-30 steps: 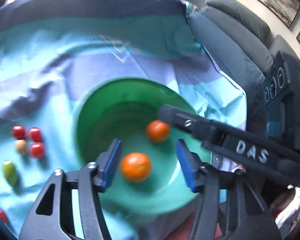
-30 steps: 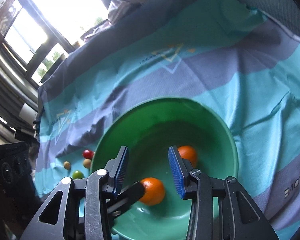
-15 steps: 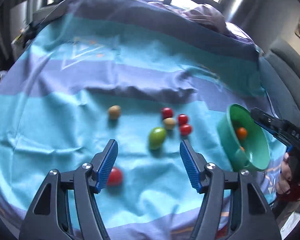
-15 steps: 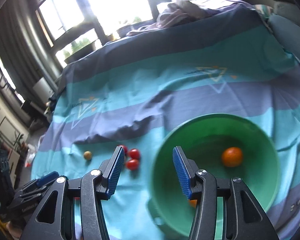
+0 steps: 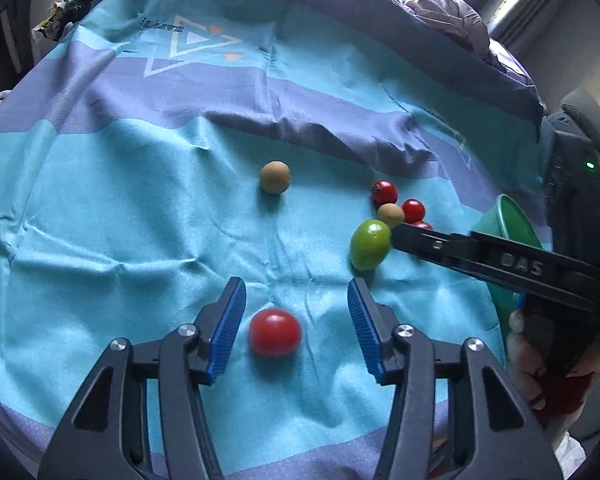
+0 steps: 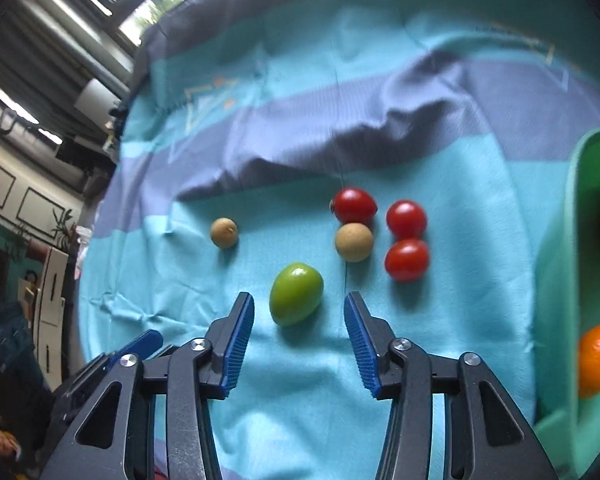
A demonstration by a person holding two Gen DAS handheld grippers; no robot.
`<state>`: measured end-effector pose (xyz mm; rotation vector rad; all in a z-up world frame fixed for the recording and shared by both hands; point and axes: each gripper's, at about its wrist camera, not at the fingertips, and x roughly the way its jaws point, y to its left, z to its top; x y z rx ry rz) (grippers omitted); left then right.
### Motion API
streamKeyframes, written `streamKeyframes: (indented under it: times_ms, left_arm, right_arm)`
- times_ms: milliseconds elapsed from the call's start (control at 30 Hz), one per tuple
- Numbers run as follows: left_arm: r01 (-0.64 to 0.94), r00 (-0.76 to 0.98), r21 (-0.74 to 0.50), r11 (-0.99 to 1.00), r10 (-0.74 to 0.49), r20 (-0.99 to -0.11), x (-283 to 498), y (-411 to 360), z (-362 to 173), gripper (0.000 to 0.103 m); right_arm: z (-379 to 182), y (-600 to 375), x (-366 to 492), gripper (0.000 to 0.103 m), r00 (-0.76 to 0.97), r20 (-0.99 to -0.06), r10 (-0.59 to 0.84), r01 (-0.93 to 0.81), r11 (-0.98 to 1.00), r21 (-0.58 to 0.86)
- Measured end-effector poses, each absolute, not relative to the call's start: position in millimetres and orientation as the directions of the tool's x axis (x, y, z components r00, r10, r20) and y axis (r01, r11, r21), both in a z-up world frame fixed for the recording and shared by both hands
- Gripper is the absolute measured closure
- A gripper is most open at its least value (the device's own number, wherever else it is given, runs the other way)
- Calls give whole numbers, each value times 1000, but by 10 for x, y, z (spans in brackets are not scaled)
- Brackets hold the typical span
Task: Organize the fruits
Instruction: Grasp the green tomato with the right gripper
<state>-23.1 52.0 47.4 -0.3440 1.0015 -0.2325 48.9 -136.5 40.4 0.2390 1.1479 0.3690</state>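
Note:
A lone red tomato [image 5: 275,332] lies on the blue cloth between the blue pads of my left gripper [image 5: 296,324]; its jaws are closing and stand clear of it. My right gripper [image 6: 298,330] hovers just short of a green fruit [image 6: 296,294], its jaws closing with gaps on both sides. Beyond lie three red tomatoes [image 6: 406,220] and two tan round fruits [image 6: 353,242]. The green bowl [image 6: 555,264] at the right holds oranges [image 6: 597,360]. In the left wrist view the right gripper's finger [image 5: 431,242] reaches beside the green fruit [image 5: 369,244].
The striped blue and purple cloth [image 5: 140,200] covers the table, with a raised fold [image 5: 319,128] behind the fruit. A sofa and a dark device [image 5: 579,184] stand at the right. A person's hand [image 5: 555,368] holds the right gripper. Windows lie behind.
Both grippers left the green bowl and swung left and down over the loose fruit. The left one now straddles the red tomato; the right one faces the green fruit.

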Motion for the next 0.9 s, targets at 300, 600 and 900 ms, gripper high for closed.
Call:
streamKeyframes:
  times_ms: [300,600,900]
  left_arm:
    - [131,488,-415,900,-423,-763,100,43,410,71]
    - [135,448,-409,902,-424,-787,256,-89,198,74]
    - [154,450,-426,892,-447,-773,216,-74,182,72]
  right_arm:
    - [322,-1209,745,62,352,-863,363,-187,930,315]
    - [136,-1223,777,63,268,-871,412,-197,908,369]
    - [164,-1192,670,66,290,-867,405,-228,909,348]
